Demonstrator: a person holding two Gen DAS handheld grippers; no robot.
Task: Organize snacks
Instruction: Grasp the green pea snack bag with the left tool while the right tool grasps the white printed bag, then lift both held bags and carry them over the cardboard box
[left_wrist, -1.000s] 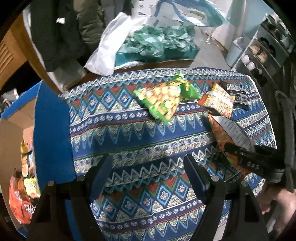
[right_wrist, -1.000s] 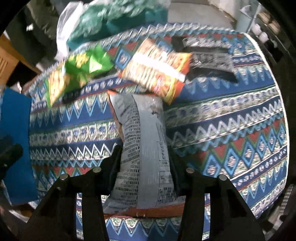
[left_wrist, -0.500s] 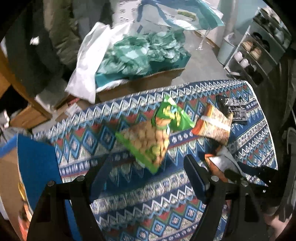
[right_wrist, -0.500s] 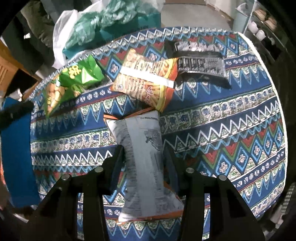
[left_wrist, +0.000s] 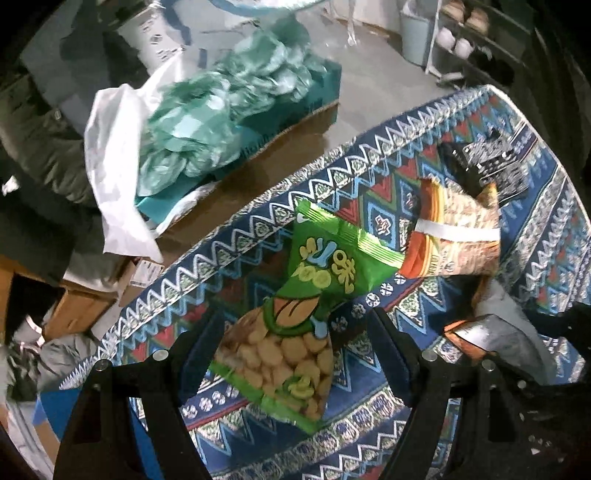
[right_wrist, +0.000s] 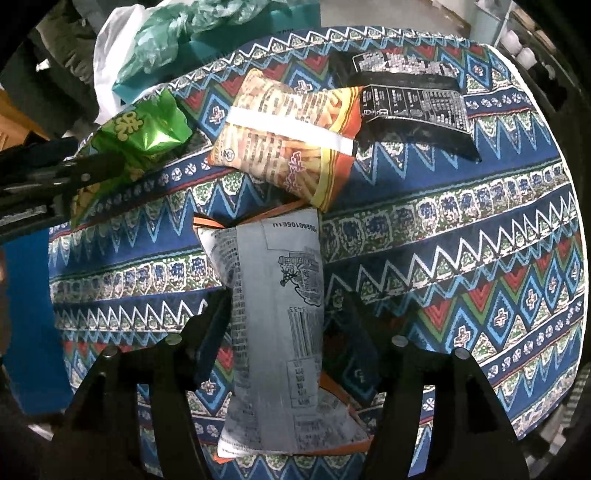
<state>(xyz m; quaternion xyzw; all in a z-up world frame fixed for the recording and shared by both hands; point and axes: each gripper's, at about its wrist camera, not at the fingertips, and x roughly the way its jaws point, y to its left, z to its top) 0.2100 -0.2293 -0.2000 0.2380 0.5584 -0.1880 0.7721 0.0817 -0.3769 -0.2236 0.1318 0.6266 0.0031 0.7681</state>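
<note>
On the patterned cloth (right_wrist: 461, 236), right gripper (right_wrist: 284, 325) jaws just opened around grey packet (right_wrist: 280, 314).

From my remote seat I can read little. The grey-backed snack bag (right_wrist: 280, 332) carries a printed code along its top edge, seen upside down, that looks like P026010SE1U, though I am not sure of every character; below it sit a barcode and blocks of print too small to read. The green snack bag (left_wrist: 295, 317) shows large yellow characters on its front, which I cannot make out. The orange fries bag (right_wrist: 291, 136) and the black packet (right_wrist: 410, 99) bear dense print, all illegible to me.
</note>
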